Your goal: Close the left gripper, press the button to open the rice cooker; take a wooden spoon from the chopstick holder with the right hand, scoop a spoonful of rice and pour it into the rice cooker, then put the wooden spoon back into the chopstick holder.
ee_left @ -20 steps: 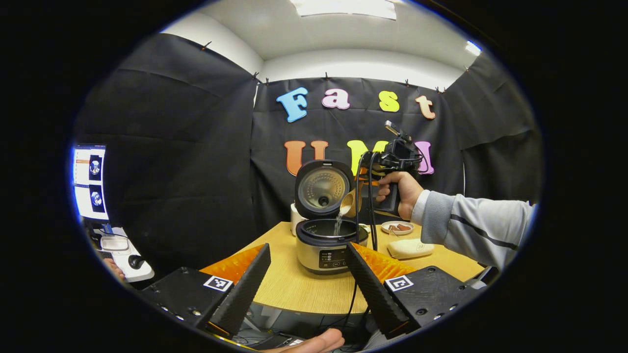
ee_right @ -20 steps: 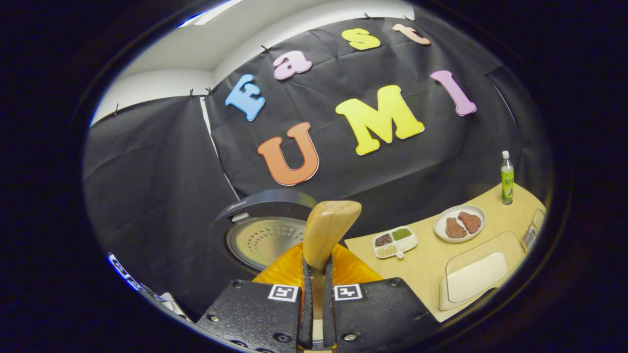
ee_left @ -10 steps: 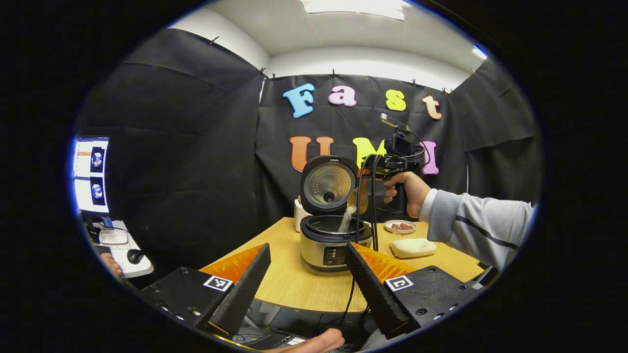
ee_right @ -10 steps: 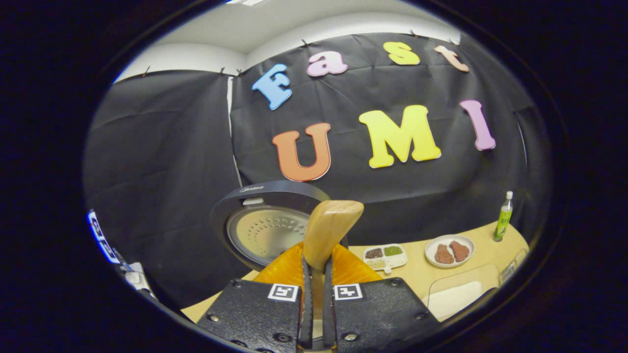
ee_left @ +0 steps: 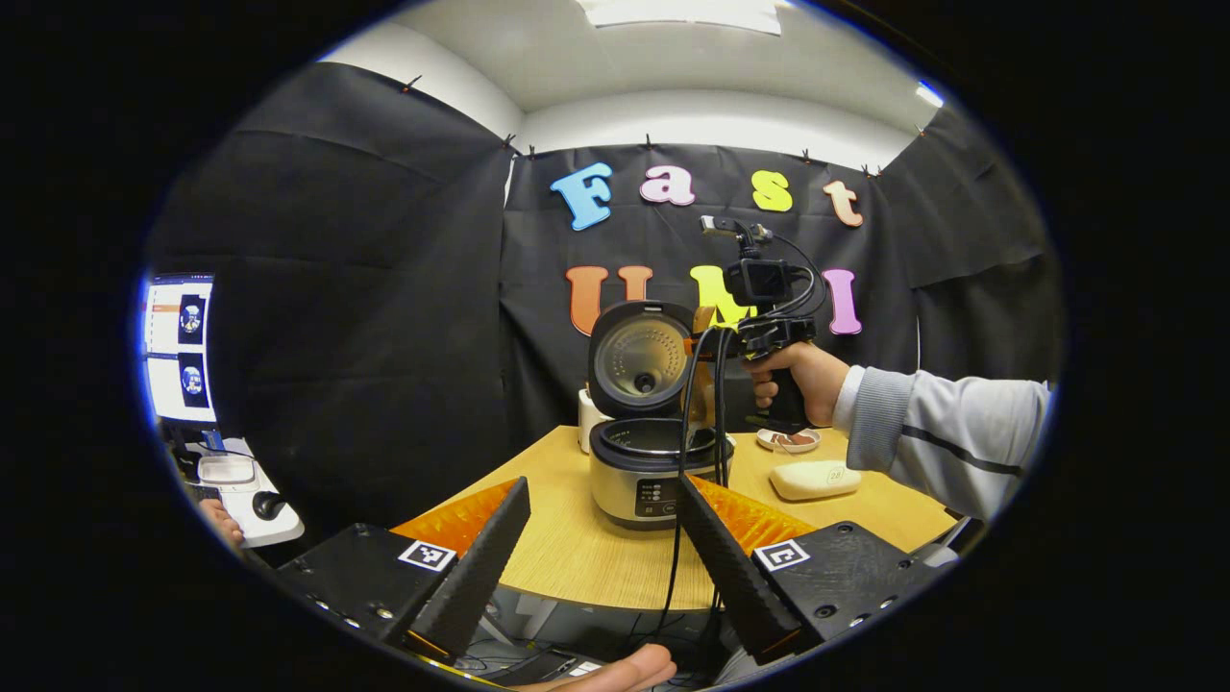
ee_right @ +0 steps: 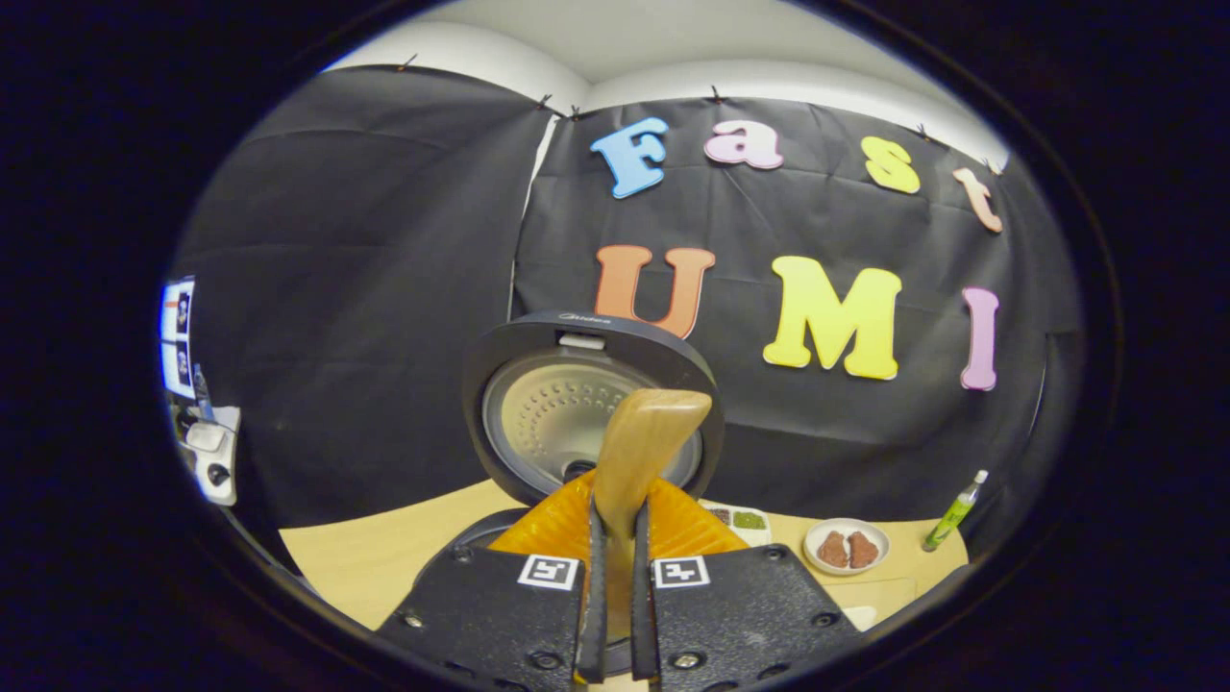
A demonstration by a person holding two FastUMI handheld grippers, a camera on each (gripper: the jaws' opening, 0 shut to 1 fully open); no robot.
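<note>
Apparently past the pour, the rice cooker stands open at the table's far side with the right gripper clenched on the wooden spoon above it, the left gripper spread empty nearby, leaving the spoon's return.

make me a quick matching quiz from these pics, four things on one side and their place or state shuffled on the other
Things:
1. rice cooker lid
2. wooden spoon
3. green bottle
4. left hand-held gripper

Places or states:
A. clamped between the fingers of the right hand-held gripper
B. swung up, standing open
C. fingers spread apart, holding nothing
D. standing on the table at the far right, by the booth wall

Pairs: 1-B, 2-A, 3-D, 4-C
</note>
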